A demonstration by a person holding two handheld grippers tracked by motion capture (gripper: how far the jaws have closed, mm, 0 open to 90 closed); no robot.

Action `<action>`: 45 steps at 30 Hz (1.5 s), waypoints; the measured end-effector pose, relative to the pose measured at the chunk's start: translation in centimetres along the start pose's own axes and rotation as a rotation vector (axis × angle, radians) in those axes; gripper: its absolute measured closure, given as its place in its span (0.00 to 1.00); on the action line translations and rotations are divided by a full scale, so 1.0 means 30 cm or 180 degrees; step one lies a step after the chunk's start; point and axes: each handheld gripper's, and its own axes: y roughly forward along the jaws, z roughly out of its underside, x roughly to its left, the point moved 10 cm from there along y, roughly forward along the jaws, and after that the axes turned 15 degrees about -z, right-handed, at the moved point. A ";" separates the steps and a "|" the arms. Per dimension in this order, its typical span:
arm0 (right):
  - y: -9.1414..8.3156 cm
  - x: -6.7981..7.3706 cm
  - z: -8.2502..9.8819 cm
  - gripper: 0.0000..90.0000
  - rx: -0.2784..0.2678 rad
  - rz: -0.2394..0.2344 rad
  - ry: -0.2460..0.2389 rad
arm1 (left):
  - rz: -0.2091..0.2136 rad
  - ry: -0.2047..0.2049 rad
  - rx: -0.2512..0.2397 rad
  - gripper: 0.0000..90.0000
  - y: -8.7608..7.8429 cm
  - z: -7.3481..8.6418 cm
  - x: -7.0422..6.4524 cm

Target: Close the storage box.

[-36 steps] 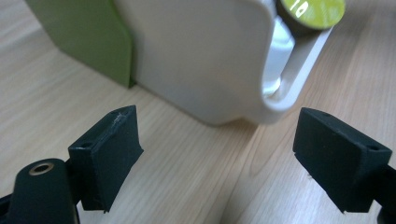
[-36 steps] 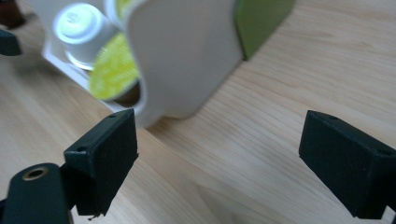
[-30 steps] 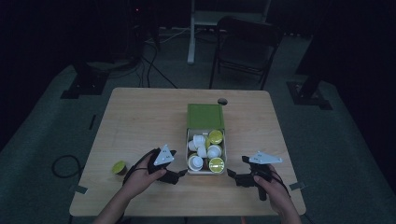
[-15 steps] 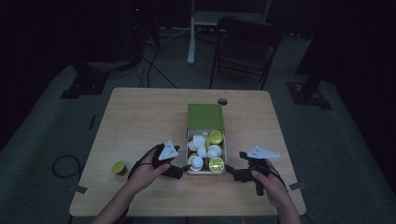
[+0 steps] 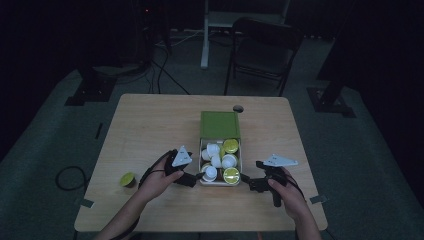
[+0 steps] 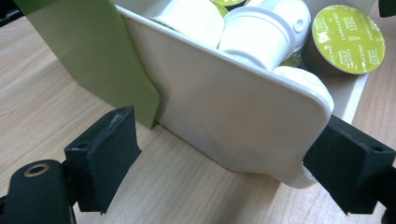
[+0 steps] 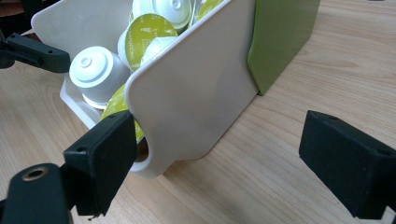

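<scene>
- Now, near the table's left edge, one green-lidded coffee capsule point(image 5: 127, 179) lies alone
- The left gripper point(image 5: 198, 177) is at the left wall of the capsule box point(image 5: 220, 123); its jaws have just been opening and stand spread, pinching nothing
- The box, mid-table, holds white and green capsules point(image 5: 223, 161)
- The right gripper point(image 5: 248, 181) is just beside the right wall, jaws spread wide
</scene>
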 end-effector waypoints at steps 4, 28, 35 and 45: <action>0.004 -0.008 -0.007 0.12 0.0009 0.0017 -0.0003 | -0.0006 -0.0026 0.0006 0.15 0.005 0.000 0.007; 0.023 -0.050 -0.039 0.12 0.0023 0.0126 0.0009 | -0.0044 -0.0084 -0.0006 0.15 0.037 -0.014 0.037; 0.028 -0.058 -0.048 0.12 0.0055 0.0147 -0.0008 | -0.0055 -0.0101 0.0014 0.15 0.044 -0.017 0.046; 0.038 -0.073 -0.060 0.12 0.0064 0.0172 0.0005 | -0.0068 -0.0134 0.0034 0.14 0.059 -0.020 0.063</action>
